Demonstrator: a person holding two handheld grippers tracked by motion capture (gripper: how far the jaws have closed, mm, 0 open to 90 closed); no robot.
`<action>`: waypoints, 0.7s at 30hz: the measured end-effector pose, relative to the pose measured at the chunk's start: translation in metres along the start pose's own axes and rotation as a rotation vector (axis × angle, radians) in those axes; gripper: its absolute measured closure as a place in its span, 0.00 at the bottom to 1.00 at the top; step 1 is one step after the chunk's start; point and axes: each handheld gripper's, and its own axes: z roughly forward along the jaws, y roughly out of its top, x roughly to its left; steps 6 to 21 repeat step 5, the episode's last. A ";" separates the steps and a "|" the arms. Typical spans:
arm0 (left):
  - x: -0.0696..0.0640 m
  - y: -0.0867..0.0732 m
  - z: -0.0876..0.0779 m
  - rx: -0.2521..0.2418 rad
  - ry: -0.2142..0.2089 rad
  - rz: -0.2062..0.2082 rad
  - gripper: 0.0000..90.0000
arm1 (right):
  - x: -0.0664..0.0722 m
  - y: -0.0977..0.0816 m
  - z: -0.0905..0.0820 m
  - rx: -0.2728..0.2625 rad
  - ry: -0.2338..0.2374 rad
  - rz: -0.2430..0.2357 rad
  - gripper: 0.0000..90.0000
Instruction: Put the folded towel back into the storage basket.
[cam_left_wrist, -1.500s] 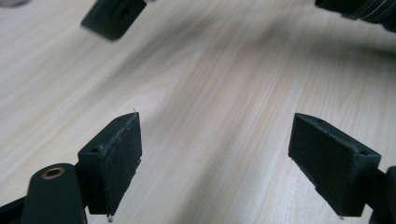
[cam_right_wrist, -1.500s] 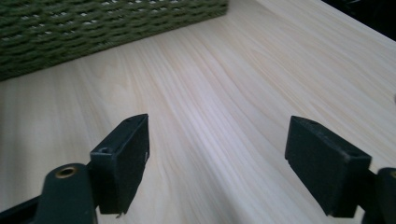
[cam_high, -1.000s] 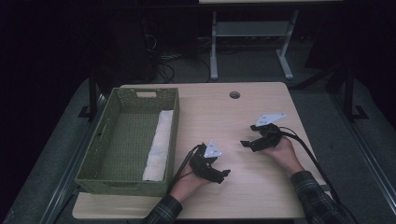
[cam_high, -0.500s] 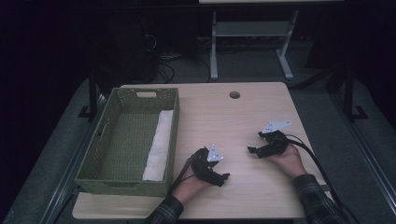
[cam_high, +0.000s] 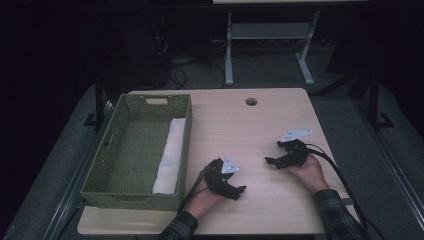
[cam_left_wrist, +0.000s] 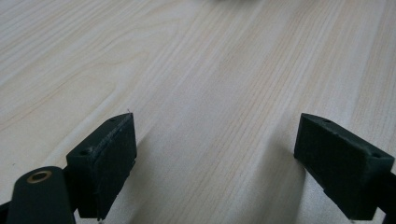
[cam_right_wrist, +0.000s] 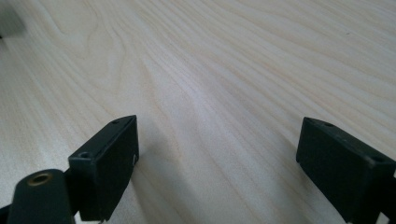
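Folded white cloth (cam_high: 169, 156) lies inside the green woven basket (cam_high: 145, 150), along its right wall, at about nine o'clock from the two hands and well apart from both. Since a second ago the right gripper (cam_high: 270, 161) has drawn back toward the near edge of the table (cam_high: 260, 125), while the left gripper (cam_high: 239, 191) has kept almost the same place; I judge from this that the placing of the cloth is finished and the hands are coming to rest. Both forearms come in from six o'clock and lie low on the wood. The left gripper points toward about four o'clock, the right one toward nine o'clock. In each gripper view the jaws stand wide apart with bare wood between them, so nothing is held.
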 end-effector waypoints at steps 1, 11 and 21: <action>0.000 0.000 0.000 0.000 0.001 -0.002 0.14 | 0.000 0.000 0.000 0.000 0.000 0.001 0.13; 0.000 0.000 0.000 0.000 0.011 -0.007 0.13 | 0.000 0.000 0.000 0.002 0.001 0.000 0.13; 0.000 0.000 0.000 0.000 0.011 -0.007 0.13 | 0.000 0.000 0.000 0.002 0.001 0.000 0.13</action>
